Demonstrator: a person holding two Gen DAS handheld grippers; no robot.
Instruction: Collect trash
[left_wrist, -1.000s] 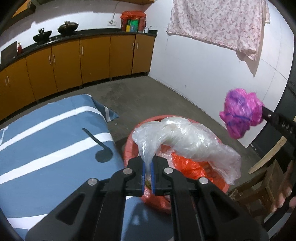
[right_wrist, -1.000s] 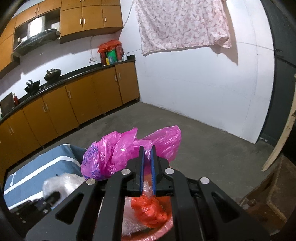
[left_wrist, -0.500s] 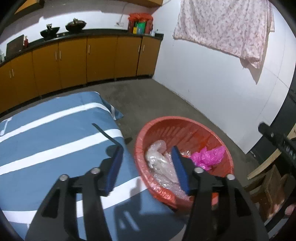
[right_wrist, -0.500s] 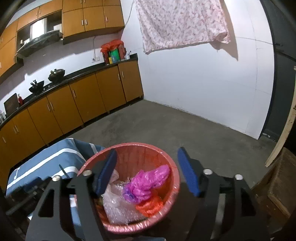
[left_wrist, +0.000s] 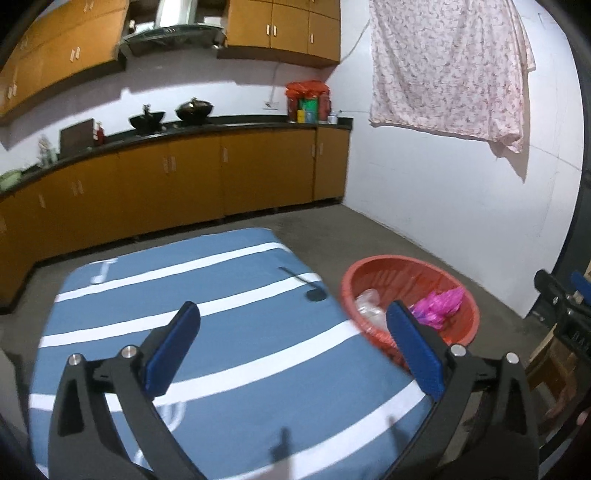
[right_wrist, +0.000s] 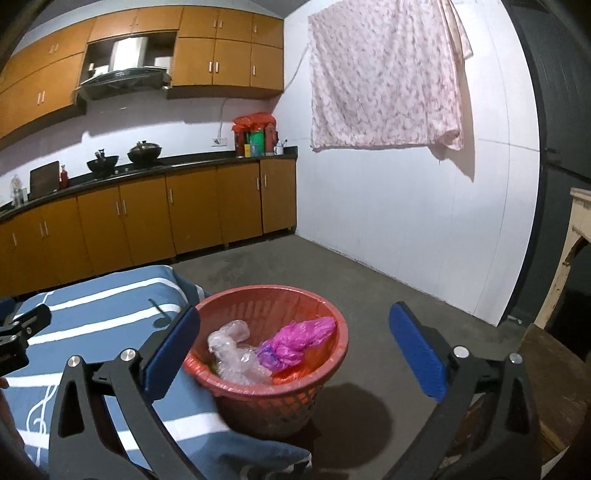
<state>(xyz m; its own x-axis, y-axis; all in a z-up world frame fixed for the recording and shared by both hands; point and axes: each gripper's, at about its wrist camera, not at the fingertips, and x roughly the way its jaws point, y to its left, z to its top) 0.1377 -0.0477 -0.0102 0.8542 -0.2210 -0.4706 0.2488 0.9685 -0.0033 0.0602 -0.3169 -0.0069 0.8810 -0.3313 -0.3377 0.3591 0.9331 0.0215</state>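
- Left gripper (left_wrist: 291, 347): jaws opening, nothing between the pads; it hangs over the blue striped mattress (left_wrist: 192, 332).
- Right gripper (right_wrist: 295, 347): jaws opening, also empty, aimed at the red basket (right_wrist: 295, 376).
- Trash: pink bag (right_wrist: 295, 343) and clear plastic (right_wrist: 232, 350) lie inside the basket, which stands on the floor just beside the mattress.
- No loose trash visible on the mattress.
- Judgement: drop looks complete; lift both grippers clear of the rim, then scan for leftovers.

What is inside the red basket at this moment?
Inside the red basket lie a crumpled clear plastic bag, a pink plastic bag and some orange plastic beneath them. Anything deeper is covered by these bags.
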